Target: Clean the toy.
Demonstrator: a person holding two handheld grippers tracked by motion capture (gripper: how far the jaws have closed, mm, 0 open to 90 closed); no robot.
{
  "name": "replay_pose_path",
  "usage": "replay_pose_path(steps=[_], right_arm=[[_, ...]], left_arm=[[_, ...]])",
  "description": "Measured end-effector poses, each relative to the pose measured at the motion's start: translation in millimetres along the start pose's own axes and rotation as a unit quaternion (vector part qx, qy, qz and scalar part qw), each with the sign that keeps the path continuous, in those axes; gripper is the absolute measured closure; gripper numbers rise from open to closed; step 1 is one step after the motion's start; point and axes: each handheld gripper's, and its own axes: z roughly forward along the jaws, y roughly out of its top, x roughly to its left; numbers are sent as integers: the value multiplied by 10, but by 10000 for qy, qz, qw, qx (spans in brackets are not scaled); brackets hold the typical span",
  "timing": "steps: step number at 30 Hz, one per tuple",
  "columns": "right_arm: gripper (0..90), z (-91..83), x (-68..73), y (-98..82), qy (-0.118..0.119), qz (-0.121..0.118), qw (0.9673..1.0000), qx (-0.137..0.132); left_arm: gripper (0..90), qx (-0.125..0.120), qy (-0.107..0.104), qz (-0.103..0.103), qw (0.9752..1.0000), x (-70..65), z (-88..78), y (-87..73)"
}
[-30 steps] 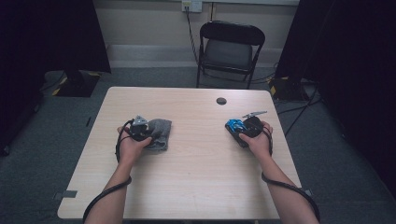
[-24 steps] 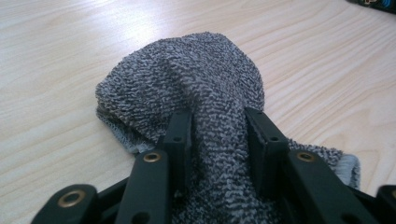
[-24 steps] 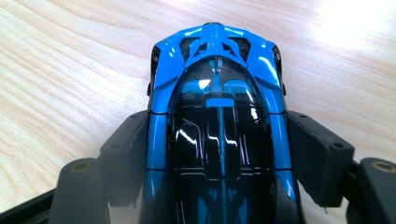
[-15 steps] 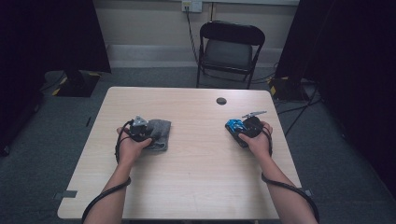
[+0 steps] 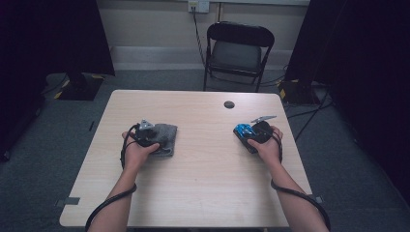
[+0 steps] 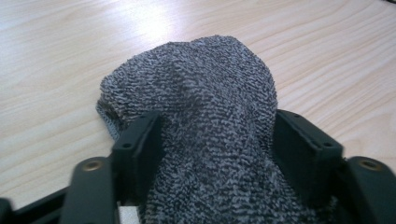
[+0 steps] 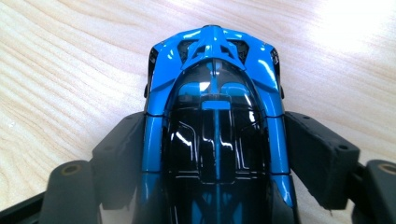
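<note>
A grey knitted cloth [image 5: 167, 137] lies bunched on the table's left half. My left gripper [image 5: 145, 133] stands at its near edge. In the left gripper view the cloth [image 6: 196, 79] bulges up between the jaws of my left gripper [image 6: 217, 126], which have just been opening and now stand wide beside it. A blue and black toy car [image 5: 243, 130] rests on the table's right half, inside my right gripper [image 5: 247, 134]. In the right gripper view the car [image 7: 212, 60] points away from me. The jaws of my right gripper [image 7: 215, 121] have just eased apart along its flanks.
The light wooden table [image 5: 203, 193] has a small black round disc [image 5: 229, 104] near its far edge. A black folding chair [image 5: 239, 48] stands behind the table. Dark curtains hang at both sides. Cables trail from both grippers along the forearms.
</note>
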Motion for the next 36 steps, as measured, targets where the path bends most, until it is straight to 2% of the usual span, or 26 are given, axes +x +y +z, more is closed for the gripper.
replay_pose_path(steps=[5,11,24,31,36], right_arm=[[201,-9,-15,-8,4,-57,10000,-25],[208,-33,-18,-5,82,1,9999,-125],[176,-140,16,39,195,20,9996,-223],[165,-249,42,62,246,33,9993,-297],[160,-332,139,83,344,-54,9985,-412]], left_arm=[[246,20,73,5,10000,-9,-8,13],[235,-15,-9,-69,10000,-26,-47,60],[191,-23,33,-117,9999,-55,-145,117],[170,-149,-106,-139,9997,-136,-222,140],[161,-222,-214,-46,9995,-190,-301,163]])
